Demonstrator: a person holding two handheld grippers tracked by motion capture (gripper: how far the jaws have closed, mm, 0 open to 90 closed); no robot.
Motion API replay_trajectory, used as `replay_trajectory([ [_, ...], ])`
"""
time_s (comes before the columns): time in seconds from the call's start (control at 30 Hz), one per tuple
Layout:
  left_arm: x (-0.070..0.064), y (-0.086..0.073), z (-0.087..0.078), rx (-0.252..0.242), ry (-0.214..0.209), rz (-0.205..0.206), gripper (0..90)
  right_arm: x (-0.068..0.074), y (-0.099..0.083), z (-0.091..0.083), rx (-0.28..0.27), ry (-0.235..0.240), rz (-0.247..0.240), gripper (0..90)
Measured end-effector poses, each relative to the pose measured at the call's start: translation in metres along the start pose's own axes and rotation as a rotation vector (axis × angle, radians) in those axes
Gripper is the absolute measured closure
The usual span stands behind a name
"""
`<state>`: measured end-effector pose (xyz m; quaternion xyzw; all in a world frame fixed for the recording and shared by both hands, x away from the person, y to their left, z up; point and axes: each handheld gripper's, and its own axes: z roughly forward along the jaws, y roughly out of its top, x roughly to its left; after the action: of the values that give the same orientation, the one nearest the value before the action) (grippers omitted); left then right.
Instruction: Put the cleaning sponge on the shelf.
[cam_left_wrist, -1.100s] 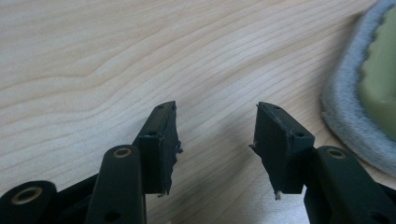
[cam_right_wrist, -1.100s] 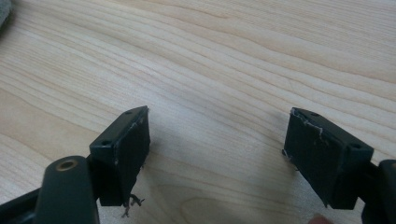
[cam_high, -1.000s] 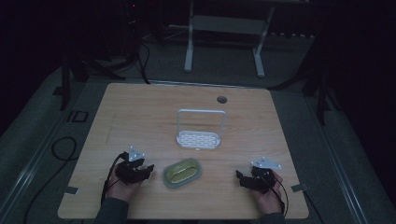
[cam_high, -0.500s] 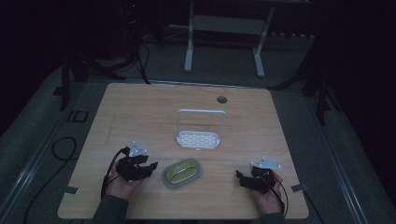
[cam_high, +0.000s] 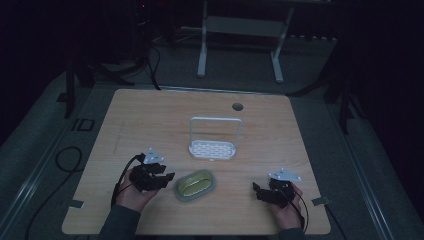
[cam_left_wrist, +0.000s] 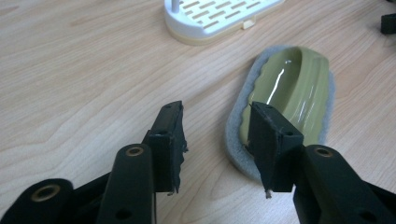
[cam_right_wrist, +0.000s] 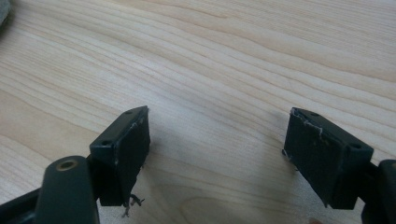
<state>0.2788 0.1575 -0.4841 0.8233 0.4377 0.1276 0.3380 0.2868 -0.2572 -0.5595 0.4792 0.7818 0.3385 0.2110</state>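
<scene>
Two hand-held grippers are seen low over the wooden worktop (cam_high: 150, 120) in the high view. Left hand-held gripper (cam_high: 169, 177) is held at about 7 o'clock of the worktop, jaws pointed toward 3 o'clock at the green scrubber (cam_high: 195, 185). Its jaws are spread, nothing pinched between them. In the left gripper view the left hand-held gripper (cam_left_wrist: 217, 140) is seen just short of the scrubber (cam_left_wrist: 289, 88); one jaw overlaps the near end of the grey pad under the glossy green top, but contact cannot be told. Scrubber is laid flat at roughly 6 o'clock of the worktop, between the two hands. White slotted rack (cam_high: 212, 148) with an upright wire handle is set near the centre, at 12 o'clock from the scrubber, apart from it; its slotted base (cam_left_wrist: 219, 16) is seen at the top of the left gripper view. Right hand-held gripper (cam_high: 257, 192) is held at about 5 o'clock of the worktop, well apart from the scrubber. Right hand-held gripper (cam_right_wrist: 217, 144) jaws are spread wide over bare wood, nothing gripped.
</scene>
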Motion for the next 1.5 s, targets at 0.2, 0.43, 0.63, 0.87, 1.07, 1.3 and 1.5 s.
replay_trajectory([
  [0.2, -0.004, 0.009, 0.000, 0.013, -0.007, 0.022, 53.3, 0.000, 0.000, 0.000, 0.000, 0.000, 0.000, 21.9],
  [0.43, -0.007, 0.018, 0.000, 0.030, -0.024, 0.049, 52.6, 0.000, 0.000, 0.000, 0.000, 0.000, -0.001, 21.9],
  [0.63, -0.010, 0.030, -0.002, 0.052, -0.044, 0.090, 54.7, 0.000, 0.000, 0.000, 0.000, -0.001, 0.000, 21.9],
  [0.87, -0.012, 0.037, -0.004, 0.064, -0.048, 0.120, 55.3, 0.000, 0.000, 0.000, -0.001, 0.000, 0.000, 21.9],
  [1.07, -0.014, 0.043, -0.003, 0.086, -0.072, 0.139, 56.7, 0.000, 0.000, 0.000, 0.000, 0.000, 0.003, 21.9],
  [1.3, -0.018, 0.051, -0.002, 0.102, -0.094, 0.160, 57.3, 0.000, 0.000, 0.000, -0.001, 0.000, 0.001, 21.9],
  [1.5, -0.020, 0.059, -0.002, 0.125, -0.104, 0.181, 57.7, 0.000, 0.000, 0.000, -0.002, 0.000, -0.001, 21.9],
])
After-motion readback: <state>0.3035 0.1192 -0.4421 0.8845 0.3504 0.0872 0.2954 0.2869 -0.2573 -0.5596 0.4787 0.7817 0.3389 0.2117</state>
